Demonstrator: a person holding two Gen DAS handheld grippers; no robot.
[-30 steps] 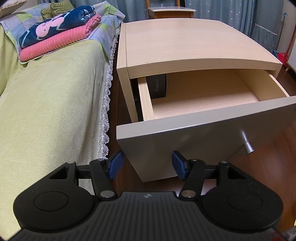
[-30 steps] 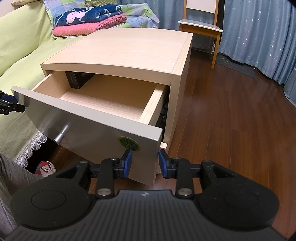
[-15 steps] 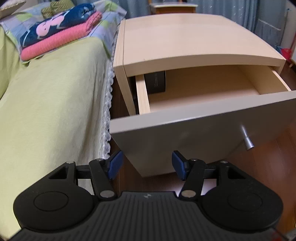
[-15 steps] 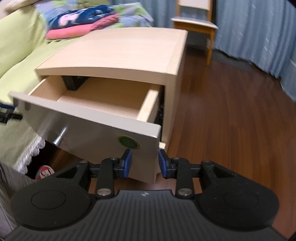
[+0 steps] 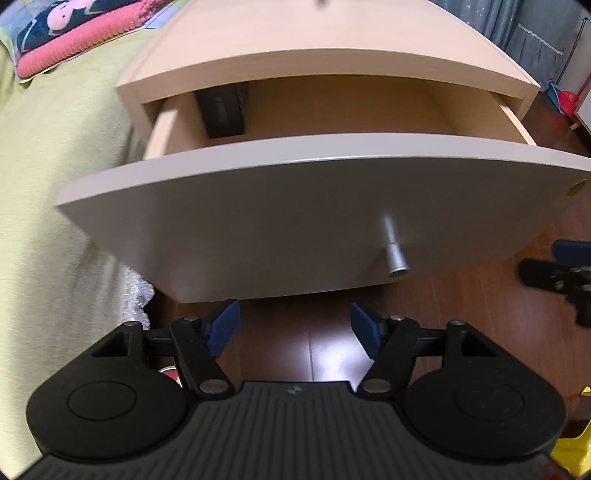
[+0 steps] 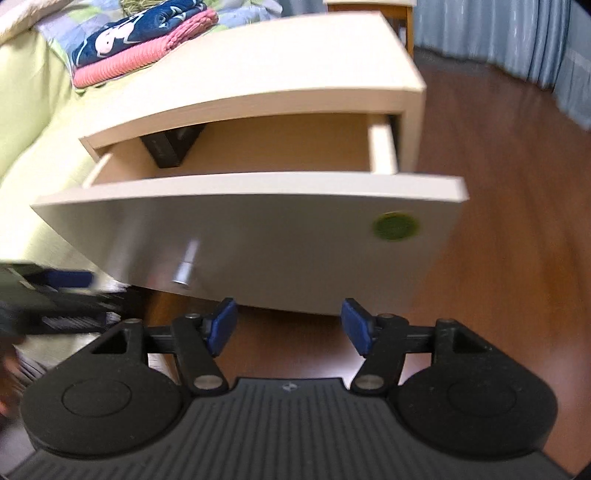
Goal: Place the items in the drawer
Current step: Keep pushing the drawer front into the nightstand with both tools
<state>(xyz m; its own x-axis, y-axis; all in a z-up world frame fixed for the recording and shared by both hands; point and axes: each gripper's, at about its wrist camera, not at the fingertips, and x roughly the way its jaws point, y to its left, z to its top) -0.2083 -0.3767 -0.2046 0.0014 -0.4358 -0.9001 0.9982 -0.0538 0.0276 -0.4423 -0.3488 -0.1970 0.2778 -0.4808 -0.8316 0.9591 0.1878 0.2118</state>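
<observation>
The light wood nightstand's drawer (image 5: 295,206) (image 6: 258,236) stands pulled out, its grey front facing me with a metal knob (image 5: 394,254) (image 6: 184,271). A black box (image 5: 221,110) (image 6: 171,146) lies in the drawer's back left corner. My left gripper (image 5: 293,326) hangs open and empty just below the drawer front. My right gripper (image 6: 288,326) is also open and empty, low in front of the drawer's right half. Each gripper shows at the edge of the other's view, the right gripper (image 5: 565,269) and the left gripper (image 6: 48,284).
A bed with a green cover (image 5: 55,184) runs along the left, with folded pink and blue blankets (image 6: 144,44) at its head. Dark wood floor (image 6: 517,184) spreads to the right. Blue curtains (image 6: 517,33) and a wooden chair (image 6: 369,3) stand behind.
Both grippers have dropped lower and swung toward the middle of the drawer front. The right gripper has opened wider. Both views are motion-blurred.
</observation>
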